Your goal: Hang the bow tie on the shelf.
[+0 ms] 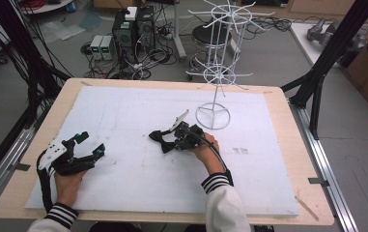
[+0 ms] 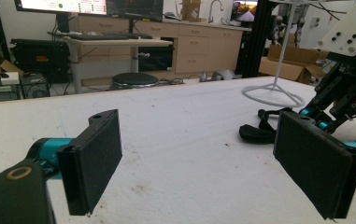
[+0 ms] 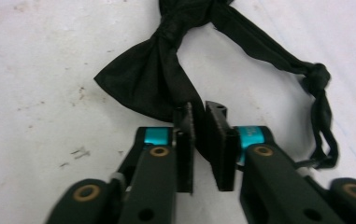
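Right hand-held gripper pinching a black bow tie flat on the white desk. Left hand-held gripper spread wide, empty, resting near-left. No legible writing.

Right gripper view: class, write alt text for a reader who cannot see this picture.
The right gripper looks down its two black jaws, nearly shut on one wing of a black bow tie. The tie lies on a speckled white board, its strap looping off to the right.
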